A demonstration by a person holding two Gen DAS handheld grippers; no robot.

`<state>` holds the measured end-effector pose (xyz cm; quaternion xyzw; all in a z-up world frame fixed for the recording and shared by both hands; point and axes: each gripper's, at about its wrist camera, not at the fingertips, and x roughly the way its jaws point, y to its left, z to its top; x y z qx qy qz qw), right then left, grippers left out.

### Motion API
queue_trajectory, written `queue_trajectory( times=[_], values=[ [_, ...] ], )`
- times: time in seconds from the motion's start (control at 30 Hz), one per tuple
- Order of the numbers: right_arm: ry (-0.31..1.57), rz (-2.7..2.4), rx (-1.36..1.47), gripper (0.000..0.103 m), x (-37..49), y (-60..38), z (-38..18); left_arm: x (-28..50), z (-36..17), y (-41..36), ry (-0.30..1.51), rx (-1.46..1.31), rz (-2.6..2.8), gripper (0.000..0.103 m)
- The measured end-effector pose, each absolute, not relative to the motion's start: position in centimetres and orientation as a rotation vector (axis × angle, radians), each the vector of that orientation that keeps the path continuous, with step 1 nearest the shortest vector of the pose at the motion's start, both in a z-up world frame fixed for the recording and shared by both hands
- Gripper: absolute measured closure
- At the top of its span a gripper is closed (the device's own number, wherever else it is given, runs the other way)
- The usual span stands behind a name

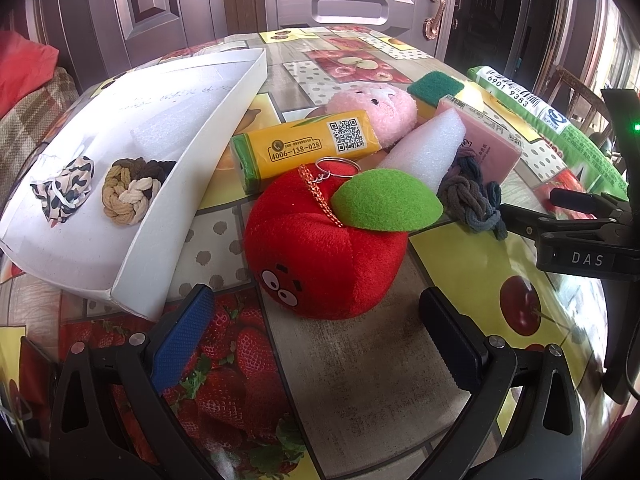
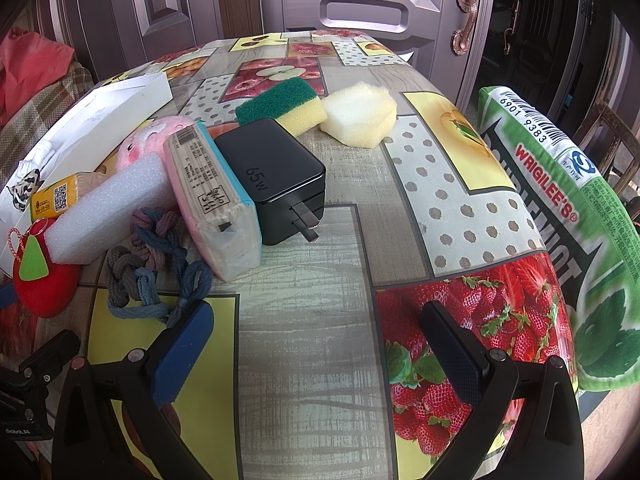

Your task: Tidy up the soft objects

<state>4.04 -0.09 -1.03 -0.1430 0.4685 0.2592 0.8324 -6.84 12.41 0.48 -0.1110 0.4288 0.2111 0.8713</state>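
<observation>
A red plush apple [image 1: 324,248] with a green leaf lies just ahead of my open left gripper [image 1: 316,332], with nothing between the fingers. The white box [image 1: 144,256] at the left holds a black-and-white scrunchie [image 1: 64,190] and a brown braided hair tie [image 1: 128,194]. Behind the apple lie a yellow tissue pack [image 1: 304,146], a pink plush [image 1: 376,110], a white foam block [image 1: 424,148] and a grey-blue braided hair tie [image 1: 472,198]. My right gripper [image 2: 316,336] is open over bare table, with that hair tie [image 2: 152,280] by its left finger.
A pink tissue pack [image 2: 216,204], a black 65W charger [image 2: 276,180], a green-yellow sponge [image 2: 284,106] and a pale foam piece [image 2: 360,114] lie mid-table. A big green gum-pack pillow [image 2: 568,216] lies along the right edge. A door stands behind the table.
</observation>
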Motion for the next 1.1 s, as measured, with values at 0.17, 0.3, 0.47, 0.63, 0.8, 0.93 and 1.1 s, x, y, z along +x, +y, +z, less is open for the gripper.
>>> queue_trajectory(
  times=[0.17,0.3,0.47,0.63,0.8,0.93,1.1],
  values=[
    [0.993,0.549,-0.303,0.000,4.0,-0.1,-1.0,-9.3,2.2,13.0,0.815,-0.273,0.419,0.000],
    [0.993,0.549,-0.303,0.000,4.0,-0.1,-1.0,-12.1,3.0,13.6,0.790,-0.295,0.413,0.000],
    [0.993,0.549,-0.303,0.000,4.0,-0.1,-1.0,-12.6,4.6,14.0,0.744,-0.276,0.385,0.000],
    [0.991,0.550,-0.302,0.000,4.0,0.0,-1.1,-8.8,5.2,13.0,0.766,-0.190,0.330,0.000],
    [0.989,0.544,-0.310,0.000,4.0,0.2,-1.0,-4.9,3.5,12.5,0.882,-0.144,0.374,0.001],
    [0.992,0.541,-0.301,0.000,4.2,0.3,-1.1,-3.7,2.0,12.4,0.939,-0.156,0.370,0.035],
    [1.001,0.610,-0.336,0.000,4.2,-0.8,-0.9,-5.1,2.3,13.2,0.901,-0.225,0.350,0.042]
  ],
)
